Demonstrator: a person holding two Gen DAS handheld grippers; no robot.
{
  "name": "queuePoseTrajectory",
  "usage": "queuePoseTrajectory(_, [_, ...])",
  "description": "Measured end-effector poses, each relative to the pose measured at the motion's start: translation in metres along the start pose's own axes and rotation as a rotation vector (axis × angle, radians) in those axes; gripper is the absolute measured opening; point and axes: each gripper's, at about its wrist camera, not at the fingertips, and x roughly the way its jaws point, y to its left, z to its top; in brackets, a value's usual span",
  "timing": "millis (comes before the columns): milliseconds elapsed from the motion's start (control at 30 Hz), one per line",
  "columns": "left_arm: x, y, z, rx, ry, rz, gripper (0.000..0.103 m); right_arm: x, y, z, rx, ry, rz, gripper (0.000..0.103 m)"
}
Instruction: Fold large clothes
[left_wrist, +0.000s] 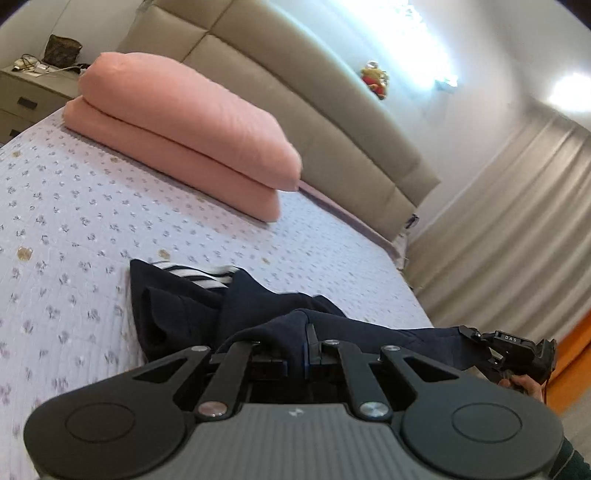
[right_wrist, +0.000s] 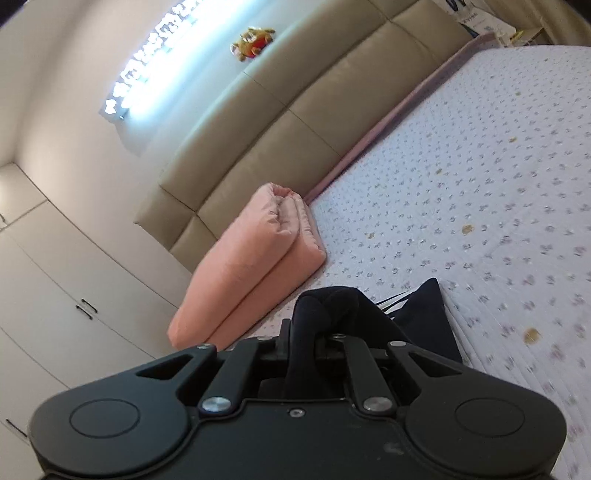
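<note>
Both claws had hold of the navy garment (left_wrist: 258, 306), which lay partly on the bed (left_wrist: 74, 221) and was partly lifted toward the cameras. The left claw (left_wrist: 297, 350) was closed down on a raised fold of the dark cloth, the fabric pinched between its fingers. In the left wrist view the right claw (left_wrist: 476, 341) appeared off to the right, gripping another edge of the same garment, with the cloth stretched between the 2. The right wrist view confirmed this: the right claw (right_wrist: 301, 343) was clamped tight on a bunched strip of navy fabric (right_wrist: 332, 306) that rose between its fingers.

A striped black-and-white trim (left_wrist: 207, 277) showed at the far end of the garment, which still rested on the floral bedspread. A folded pink quilt (left_wrist: 184, 125) sat near the headboard (left_wrist: 295, 92), well apart from the clothing.

The step in hand looked like lifting 2 edges to carry 1 part of the garment over the rest. The next move would likely call for both claws to travel together, keeping the edge taut, and lay it down squarely before letting go.
</note>
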Motion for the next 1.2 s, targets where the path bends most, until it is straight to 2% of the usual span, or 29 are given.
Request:
queuePoseTrajectory(133, [0.041, 0.018, 0.013, 0.037, 0.033, 0.04, 0.008, 0.041, -0.01, 0.008, 0.025, 0.019, -0.045, 0.01])
queuePoseTrajectory(267, [0.071, 0.047, 0.019, -0.024, 0.037, 0.084, 0.009, 0.084, -0.02, 0.009, 0.039, 0.041, -0.074, 0.01])
queuePoseTrajectory(367, [0.089, 0.061, 0.019, -0.023, 0.028, 0.103, 0.009, 0.11, -0.026, 0.007, 0.027, 0.056, -0.137, 0.01])
queuePoseTrajectory(433, [0.099, 0.072, 0.018, -0.059, 0.036, 0.127, 0.01, 0.128, -0.032, 0.003, 0.022, 0.063, -0.157, 0.012])
queuePoseTrajectory(500, [0.109, 0.084, 0.017, -0.115, 0.05, 0.137, 0.013, 0.141, -0.039, -0.002, 0.031, 0.065, -0.162, 0.024])
queuePoseTrajectory(533, [0.113, 0.091, 0.017, -0.14, 0.059, 0.13, 0.014, 0.145, -0.043, -0.004, 0.036, 0.062, -0.172, 0.025])
queuePoseTrajectory(600, [0.115, 0.098, 0.018, -0.158, 0.083, 0.113, 0.016, 0.144, -0.045, -0.007, 0.033, 0.066, -0.173, 0.055])
queuePoseTrajectory(633, [0.111, 0.097, 0.017, -0.144, 0.081, 0.105, 0.018, 0.14, -0.043, -0.009, 0.001, 0.061, -0.162, 0.061])
queuePoseTrajectory(667, [0.104, 0.093, 0.015, -0.103, 0.065, 0.109, 0.029, 0.135, -0.041, -0.012, -0.049, 0.058, -0.148, 0.069])
queuePoseTrajectory(700, [0.095, 0.087, 0.013, -0.043, 0.044, 0.121, 0.045, 0.127, -0.036, -0.016, -0.113, 0.058, -0.139, 0.073])
queuePoseTrajectory(767, [0.074, 0.072, 0.003, 0.094, 0.008, 0.133, 0.06, 0.108, -0.024, -0.028, -0.259, 0.044, -0.127, 0.074])
queuePoseTrajectory(800, [0.066, 0.065, -0.004, 0.178, 0.007, 0.132, 0.059, 0.098, -0.019, -0.037, -0.331, 0.03, -0.119, 0.075])
queuePoseTrajectory(867, [0.06, 0.052, -0.018, 0.324, 0.072, 0.119, 0.058, 0.083, -0.011, -0.057, -0.437, 0.013, -0.096, 0.077])
queuePoseTrajectory(933, [0.064, 0.043, -0.037, 0.461, 0.176, 0.108, 0.053, 0.087, -0.008, -0.078, -0.498, 0.086, -0.077, 0.078])
queuePoseTrajectory(1000, [0.073, 0.038, -0.054, 0.536, 0.26, 0.105, 0.051, 0.105, -0.003, -0.099, -0.589, 0.194, -0.097, 0.078])
queuePoseTrajectory(1033, [0.079, 0.035, -0.061, 0.573, 0.275, 0.122, 0.051, 0.114, 0.001, -0.11, -0.642, 0.221, -0.112, 0.078])
queuePoseTrajectory(1100, [0.091, 0.025, -0.067, 0.639, 0.257, 0.148, 0.05, 0.129, 0.012, -0.122, -0.721, 0.224, -0.122, 0.08])
queuePoseTrajectory(1200, [0.119, 0.004, -0.061, 0.695, 0.222, 0.13, 0.051, 0.154, 0.026, -0.119, -0.731, 0.217, -0.111, 0.08])
